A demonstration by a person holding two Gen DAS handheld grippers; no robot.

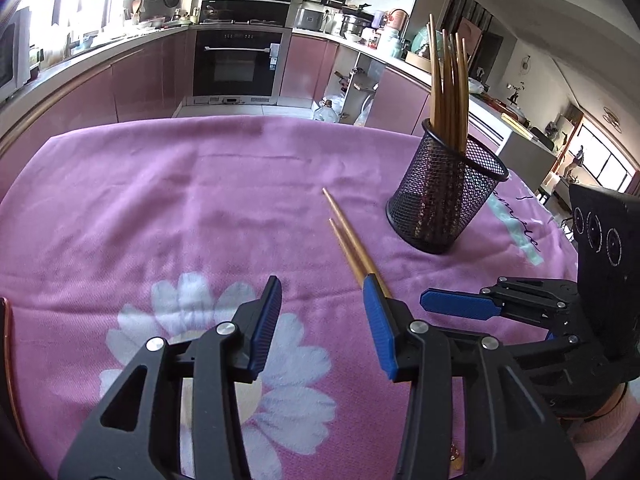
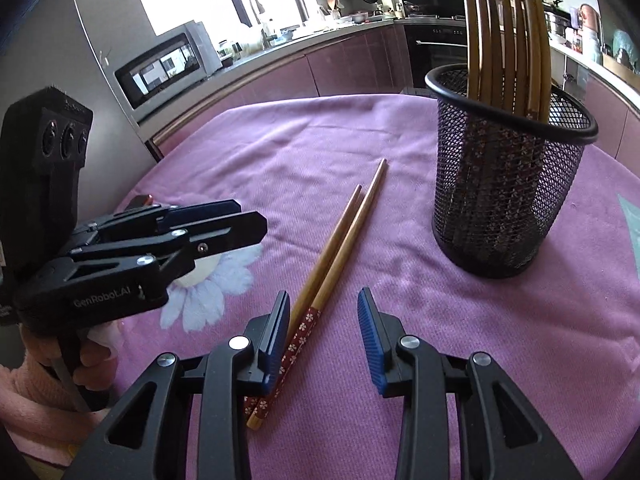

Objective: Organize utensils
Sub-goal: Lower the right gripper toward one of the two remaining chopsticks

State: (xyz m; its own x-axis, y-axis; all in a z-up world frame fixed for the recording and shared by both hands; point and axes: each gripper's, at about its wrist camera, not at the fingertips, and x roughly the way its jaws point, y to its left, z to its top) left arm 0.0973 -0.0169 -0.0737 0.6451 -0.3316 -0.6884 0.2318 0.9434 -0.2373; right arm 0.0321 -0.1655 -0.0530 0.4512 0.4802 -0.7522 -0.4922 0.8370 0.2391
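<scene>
Right hand-held gripper (image 2: 324, 336): released, jaws apart, nothing grasped, poised low over the patterned ends of the pair of chopsticks (image 2: 340, 248). Left hand-held gripper (image 1: 322, 322): released, empty, just beside the pair. Pair lies flat on the pink-clothed worktop (image 1: 180, 200), near the black mesh holder (image 2: 508, 184), which stands upright with more chopsticks (image 2: 508, 28).

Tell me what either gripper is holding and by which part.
Nothing is held. The left gripper and right gripper are open above the two chopsticks lying on the tablecloth.
</scene>
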